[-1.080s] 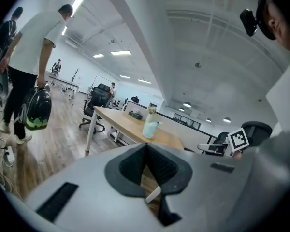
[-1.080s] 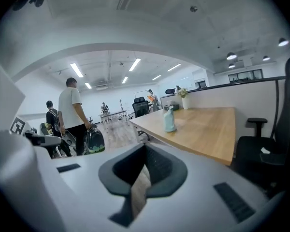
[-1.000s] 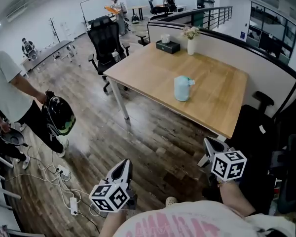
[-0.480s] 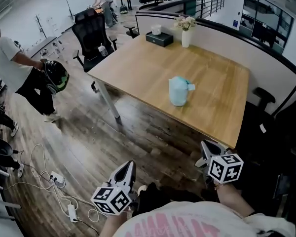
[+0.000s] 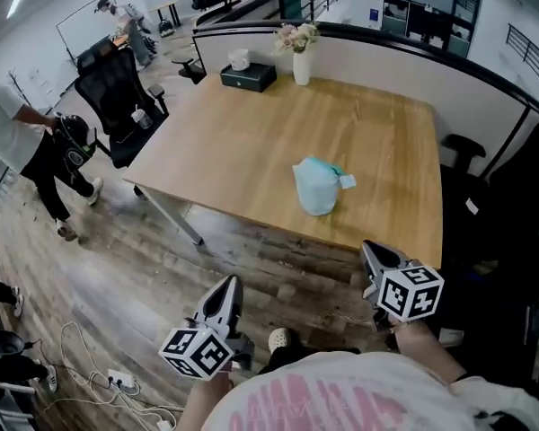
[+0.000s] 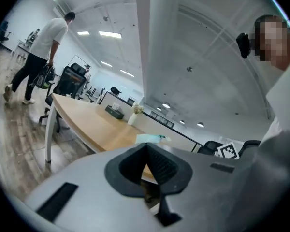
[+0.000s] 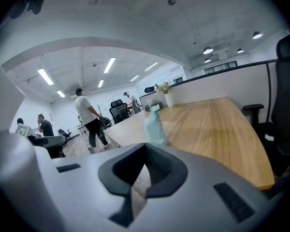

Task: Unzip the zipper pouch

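You are holding the left gripper pressed together and empty, over the floor short of the wooden surface; the right gripper, likewise pressed together and empty, is hovering by its near edge. The pale blue zipper pouch is lying mid-surface, apart from both; a tissue box and flower vase are standing beyond.
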The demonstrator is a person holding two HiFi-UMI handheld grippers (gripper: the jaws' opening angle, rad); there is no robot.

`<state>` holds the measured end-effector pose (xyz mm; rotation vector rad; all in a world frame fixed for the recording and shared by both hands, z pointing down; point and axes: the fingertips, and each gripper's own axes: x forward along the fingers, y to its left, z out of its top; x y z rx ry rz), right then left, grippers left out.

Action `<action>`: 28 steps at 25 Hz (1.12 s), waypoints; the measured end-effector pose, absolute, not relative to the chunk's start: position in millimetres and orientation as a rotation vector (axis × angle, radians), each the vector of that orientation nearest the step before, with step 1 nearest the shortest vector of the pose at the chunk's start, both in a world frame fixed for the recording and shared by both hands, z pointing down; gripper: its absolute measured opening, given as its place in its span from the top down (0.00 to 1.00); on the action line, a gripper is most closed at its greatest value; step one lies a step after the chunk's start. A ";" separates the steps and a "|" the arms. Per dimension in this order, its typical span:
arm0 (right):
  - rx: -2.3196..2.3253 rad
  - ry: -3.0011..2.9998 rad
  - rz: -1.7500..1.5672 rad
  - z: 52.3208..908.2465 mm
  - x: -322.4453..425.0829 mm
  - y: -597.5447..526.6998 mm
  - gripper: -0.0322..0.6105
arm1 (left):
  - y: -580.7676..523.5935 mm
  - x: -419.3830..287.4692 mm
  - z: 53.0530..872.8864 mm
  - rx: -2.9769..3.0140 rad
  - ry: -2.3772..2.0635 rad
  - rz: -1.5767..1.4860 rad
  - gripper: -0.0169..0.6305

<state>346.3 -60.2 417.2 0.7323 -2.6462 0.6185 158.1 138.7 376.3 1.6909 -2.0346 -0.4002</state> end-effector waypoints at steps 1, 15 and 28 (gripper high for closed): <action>0.759 -2.654 0.625 412.1 337.3 -64.0 0.95 | 129.1 145.6 370.5 1.722 -2.019 -0.397 0.97; 1.079 -2.509 0.823 454.3 287.8 -84.0 0.95 | 30.4 61.7 409.0 1.947 -1.660 -0.288 0.97; 1.282 -2.289 0.917 500.4 307.7 -164.4 0.95 | -104.5 54.7 440.5 2.100 -1.266 -0.134 0.97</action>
